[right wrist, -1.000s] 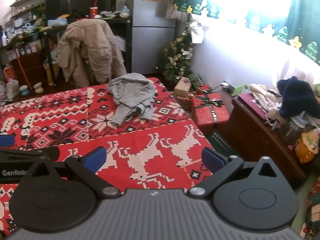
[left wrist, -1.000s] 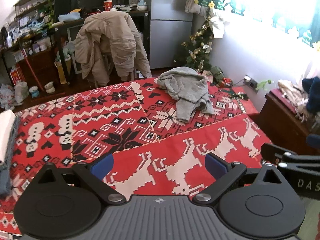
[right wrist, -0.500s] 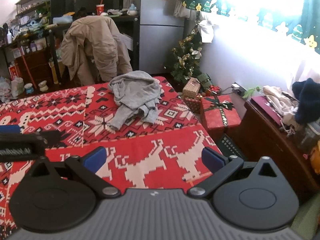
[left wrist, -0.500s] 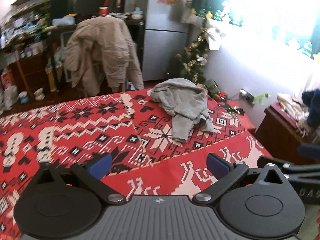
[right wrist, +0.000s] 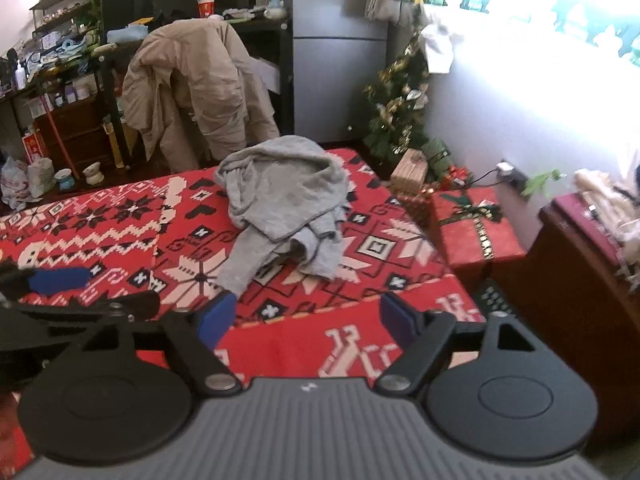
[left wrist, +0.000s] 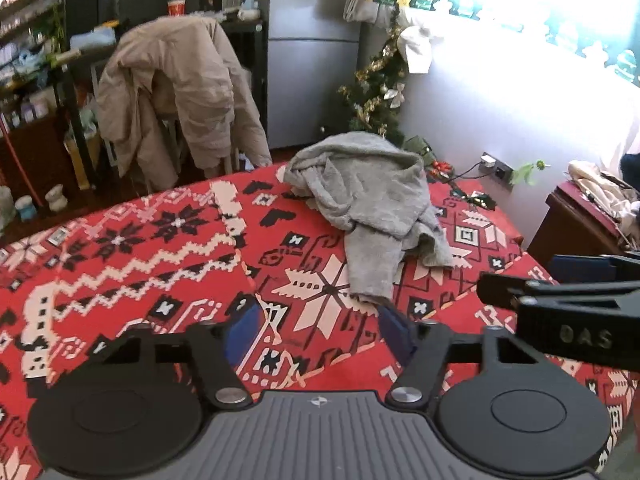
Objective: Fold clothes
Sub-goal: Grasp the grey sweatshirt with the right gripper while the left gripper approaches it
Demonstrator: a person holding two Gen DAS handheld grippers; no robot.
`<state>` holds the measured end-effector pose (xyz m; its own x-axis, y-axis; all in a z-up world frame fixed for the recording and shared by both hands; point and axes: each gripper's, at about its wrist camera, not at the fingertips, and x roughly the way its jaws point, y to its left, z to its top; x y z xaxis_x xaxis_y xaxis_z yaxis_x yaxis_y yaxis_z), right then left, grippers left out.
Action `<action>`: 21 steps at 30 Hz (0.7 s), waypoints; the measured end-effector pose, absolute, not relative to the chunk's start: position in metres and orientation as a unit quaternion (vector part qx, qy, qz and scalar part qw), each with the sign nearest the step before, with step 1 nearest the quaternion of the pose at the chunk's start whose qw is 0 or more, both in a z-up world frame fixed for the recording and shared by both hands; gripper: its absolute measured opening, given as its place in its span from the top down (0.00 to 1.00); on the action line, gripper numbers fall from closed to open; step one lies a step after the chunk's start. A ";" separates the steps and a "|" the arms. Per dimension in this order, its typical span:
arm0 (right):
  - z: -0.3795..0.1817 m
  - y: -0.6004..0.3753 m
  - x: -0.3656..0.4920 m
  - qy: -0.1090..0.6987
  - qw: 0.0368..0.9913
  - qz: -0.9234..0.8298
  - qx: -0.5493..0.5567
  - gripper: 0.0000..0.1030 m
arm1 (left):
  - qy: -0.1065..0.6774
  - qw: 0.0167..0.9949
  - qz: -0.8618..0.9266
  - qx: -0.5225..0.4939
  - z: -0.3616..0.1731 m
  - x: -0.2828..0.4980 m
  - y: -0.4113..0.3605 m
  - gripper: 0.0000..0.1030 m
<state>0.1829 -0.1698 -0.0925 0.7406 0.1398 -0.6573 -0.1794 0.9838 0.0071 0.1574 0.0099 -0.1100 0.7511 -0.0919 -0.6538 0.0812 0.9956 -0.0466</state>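
Observation:
A crumpled grey garment point(left wrist: 368, 204) point(right wrist: 280, 208) lies in a heap near the far edge of a table under a red patterned cloth point(left wrist: 160, 264) point(right wrist: 100, 232). My left gripper point(left wrist: 318, 334) hangs just short of the garment's hanging sleeve end, jaws closing with only the cloth showing between the blue pads. My right gripper point(right wrist: 306, 318) also hovers in front of the heap, jaws closing on nothing. Each gripper shows at the side of the other's view: right gripper point(left wrist: 560, 304), left gripper point(right wrist: 60, 292).
A beige coat point(left wrist: 172, 92) drapes a chair beyond the table. A fridge point(left wrist: 312, 40), a small Christmas tree point(right wrist: 400, 108), wrapped gift boxes point(right wrist: 476, 228) and a dark wooden cabinet point(right wrist: 580, 272) stand to the right. Cluttered shelves point(right wrist: 60, 64) fill the left.
Both grippers moved forward and down toward the grey garment, which now looks larger and nearer. Both pairs of jaws have narrowed from fully wide.

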 end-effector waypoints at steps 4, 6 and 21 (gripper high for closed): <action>-0.107 -0.160 0.215 0.362 0.927 0.094 -0.019 0.54 | 0.355 0.933 -0.048 -0.014 -0.119 0.169 0.015 0.51; -0.113 -0.154 0.229 0.366 0.925 0.101 -0.015 0.60 | 0.362 0.931 -0.053 -0.021 -0.123 0.176 0.019 0.54; -0.146 -0.114 0.320 0.361 0.926 0.108 -0.028 0.70 | 0.375 0.923 -0.067 -0.056 -0.145 0.215 0.040 0.74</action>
